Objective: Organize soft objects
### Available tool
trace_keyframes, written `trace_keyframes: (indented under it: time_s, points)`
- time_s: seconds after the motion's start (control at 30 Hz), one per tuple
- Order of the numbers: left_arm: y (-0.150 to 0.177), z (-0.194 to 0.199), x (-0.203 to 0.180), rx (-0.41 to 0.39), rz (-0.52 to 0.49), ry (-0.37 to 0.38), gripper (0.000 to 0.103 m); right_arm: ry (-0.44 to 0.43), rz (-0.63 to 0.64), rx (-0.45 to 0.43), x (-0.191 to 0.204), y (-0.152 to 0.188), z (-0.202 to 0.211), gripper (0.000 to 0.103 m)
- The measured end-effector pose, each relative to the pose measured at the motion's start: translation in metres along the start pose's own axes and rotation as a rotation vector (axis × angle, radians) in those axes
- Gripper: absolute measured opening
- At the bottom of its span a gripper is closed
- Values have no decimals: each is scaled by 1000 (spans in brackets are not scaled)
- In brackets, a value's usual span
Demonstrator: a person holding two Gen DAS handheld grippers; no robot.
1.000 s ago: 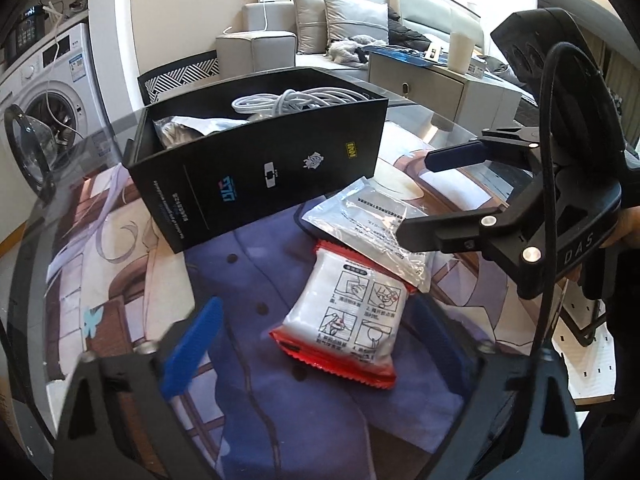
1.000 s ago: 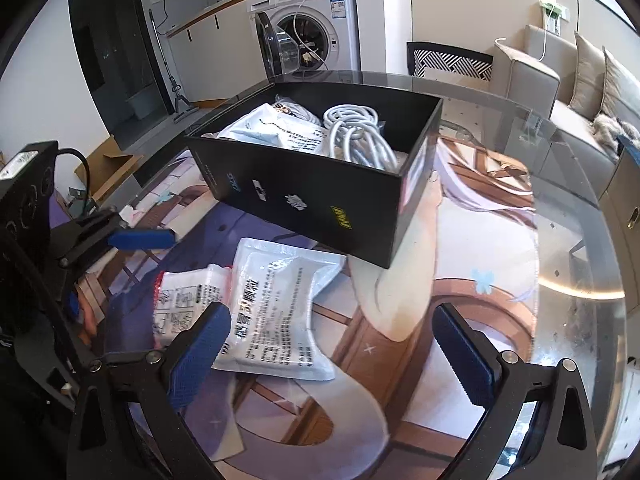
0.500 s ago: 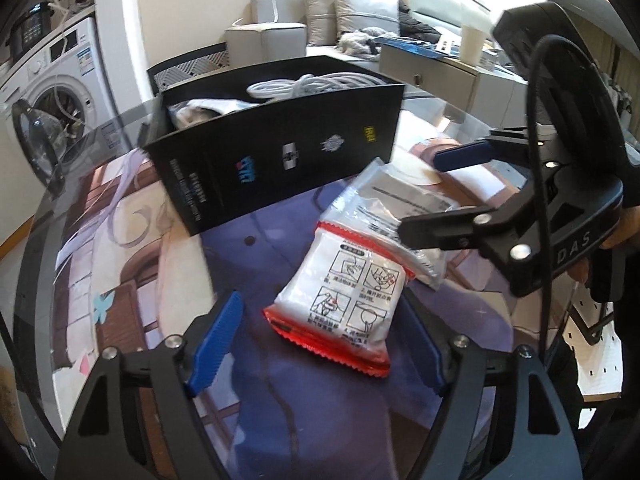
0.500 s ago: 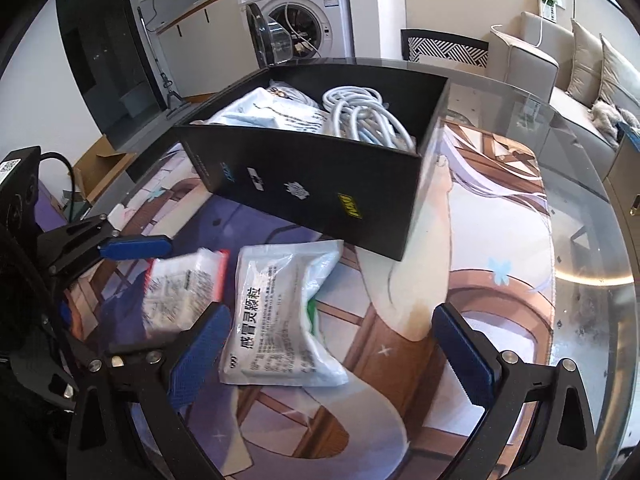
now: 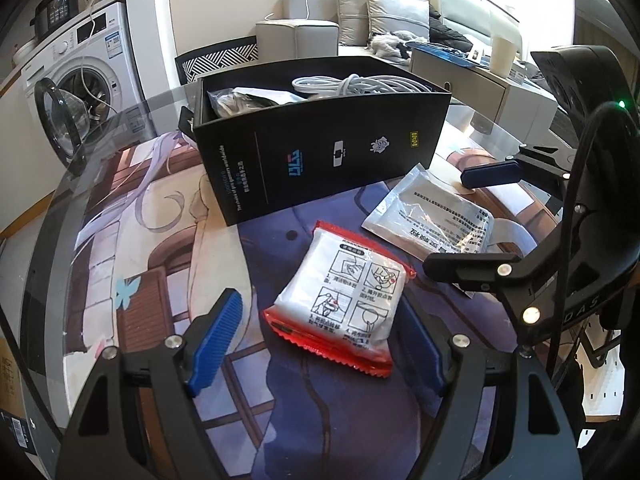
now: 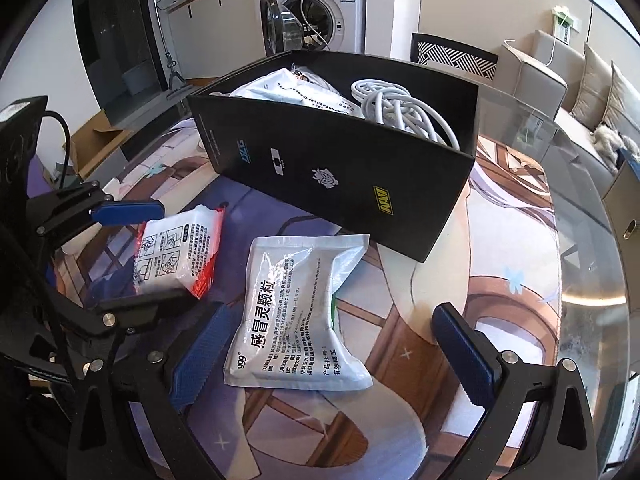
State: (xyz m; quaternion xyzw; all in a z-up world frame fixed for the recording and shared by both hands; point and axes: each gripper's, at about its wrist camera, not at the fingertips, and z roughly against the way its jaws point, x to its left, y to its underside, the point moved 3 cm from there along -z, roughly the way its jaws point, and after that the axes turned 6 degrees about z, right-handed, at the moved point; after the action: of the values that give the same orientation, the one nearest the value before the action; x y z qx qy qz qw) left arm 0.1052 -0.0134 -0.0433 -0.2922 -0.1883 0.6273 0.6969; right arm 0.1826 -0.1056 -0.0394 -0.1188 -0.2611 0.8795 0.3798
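Observation:
A white packet with red edges (image 5: 340,292) lies flat on the printed mat between the fingers of my left gripper (image 5: 320,344). That gripper is open; its left pad (image 5: 216,340) stands clear of the packet. A silver-white pouch (image 6: 296,312) with black print lies beside it, between the wide-open fingers of my right gripper (image 6: 332,356). Neither pad touches it. The left wrist view shows the right gripper (image 5: 480,220) straddling the pouch (image 5: 432,216). Behind both stands an open black box (image 6: 340,168) holding a coiled white cable (image 6: 400,112) and plastic bags (image 6: 292,88).
The round glass table (image 6: 580,240) carries a printed mat (image 5: 160,240). A washing machine (image 6: 316,12) with its door open, a patterned chair (image 6: 452,56) and a sofa (image 5: 360,20) stand beyond the table. The black box (image 5: 320,152) rises just behind the two packets.
The left gripper's fingers have narrowed around the red-edged packet. That packet, which overlapped the pouch, now lies apart from it. The right gripper has come lower and closer over the pouch.

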Motion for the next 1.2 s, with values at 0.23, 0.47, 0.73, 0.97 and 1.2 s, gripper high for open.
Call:
trace_keyframes:
  time_s: [0.23,0.47,0.73,0.97,1.2]
  points:
    - [-2,2,-4,-14,-7,5,61,1,23,-13,4,0,3,79]
    - [-1,4,-9,-18,-13,43,54,-29,28,-24,-6,6,14,43]
    - [-5,9,-10,-38,7,70,54,-44,31,-39,-10,10,22,36]
    - [-10,20,1,-79,65,67,54,-64,42,-72,-5,9,36,36]
    - [-18,33,9,-132,103,63,54,-65,56,-136,0,1,60,36]
